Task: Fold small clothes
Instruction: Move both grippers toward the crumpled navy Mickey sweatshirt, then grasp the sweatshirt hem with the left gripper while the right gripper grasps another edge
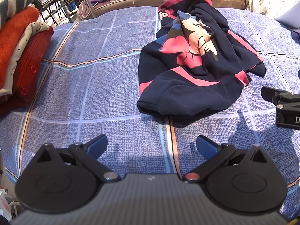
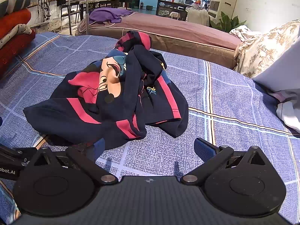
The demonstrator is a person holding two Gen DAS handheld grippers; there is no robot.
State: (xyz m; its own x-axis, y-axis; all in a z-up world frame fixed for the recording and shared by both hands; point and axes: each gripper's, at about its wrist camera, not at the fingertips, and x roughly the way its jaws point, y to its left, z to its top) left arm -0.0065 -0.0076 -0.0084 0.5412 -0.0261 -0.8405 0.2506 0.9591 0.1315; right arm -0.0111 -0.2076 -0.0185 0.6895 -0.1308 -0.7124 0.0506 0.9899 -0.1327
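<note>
Purple blanket (image 2: 107, 15) lies on brown mattress (image 2: 168, 28).

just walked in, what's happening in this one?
A person holds two handheld grippers over a bed with a blue checked sheet. A crumpled navy and red sweatshirt with a cartoon print lies unfolded in front of them. The left gripper and the right gripper are both open and hold nothing. A stack of folded clothes sits to the left. Folding of this piece has not begun.
</note>
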